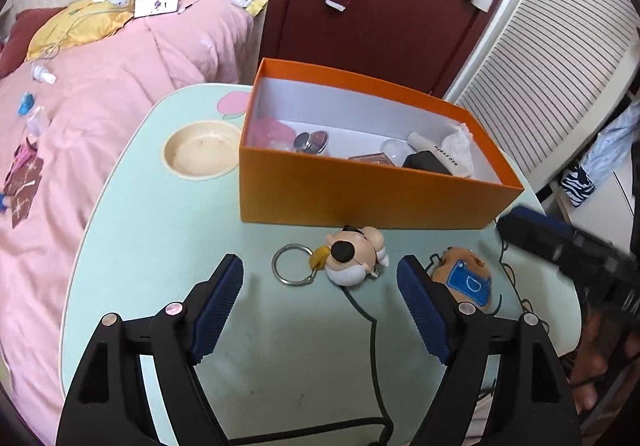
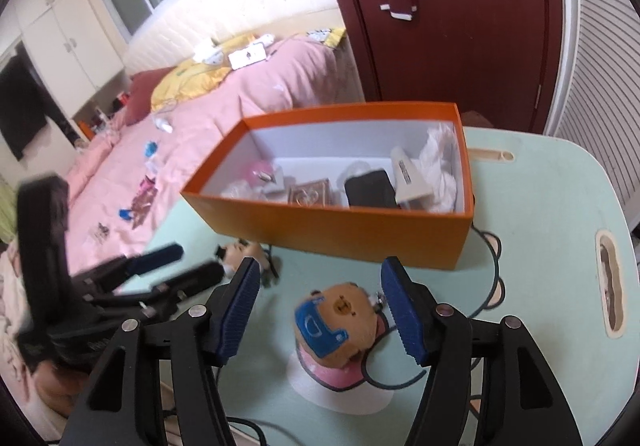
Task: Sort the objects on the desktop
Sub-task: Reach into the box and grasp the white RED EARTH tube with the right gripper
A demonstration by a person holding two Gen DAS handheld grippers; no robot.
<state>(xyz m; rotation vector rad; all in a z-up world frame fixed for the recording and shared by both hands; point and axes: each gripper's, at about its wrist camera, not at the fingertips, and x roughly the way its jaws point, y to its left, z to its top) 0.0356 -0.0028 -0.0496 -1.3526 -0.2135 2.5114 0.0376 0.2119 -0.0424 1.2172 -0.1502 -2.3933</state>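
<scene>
An orange box (image 1: 360,198) with several small items inside stands on the mint-green table (image 1: 160,238). In front of it lie a cartoon-head keychain (image 1: 354,254) with a metal ring (image 1: 292,264) and a brown plush with a blue patch (image 1: 466,278). My left gripper (image 1: 320,274) is open and empty, just short of the keychain. In the right wrist view my right gripper (image 2: 318,278) is open, fingers on either side of the brown plush (image 2: 340,320). The box (image 2: 340,226) lies beyond it. The left gripper (image 2: 160,266) shows blurred at left.
A round cream dish recess (image 1: 200,152) sits in the table left of the box. A black cable (image 1: 372,334) runs across the table. A pink bed (image 1: 80,106) with scattered items lies left. A dark red door (image 1: 380,26) stands behind.
</scene>
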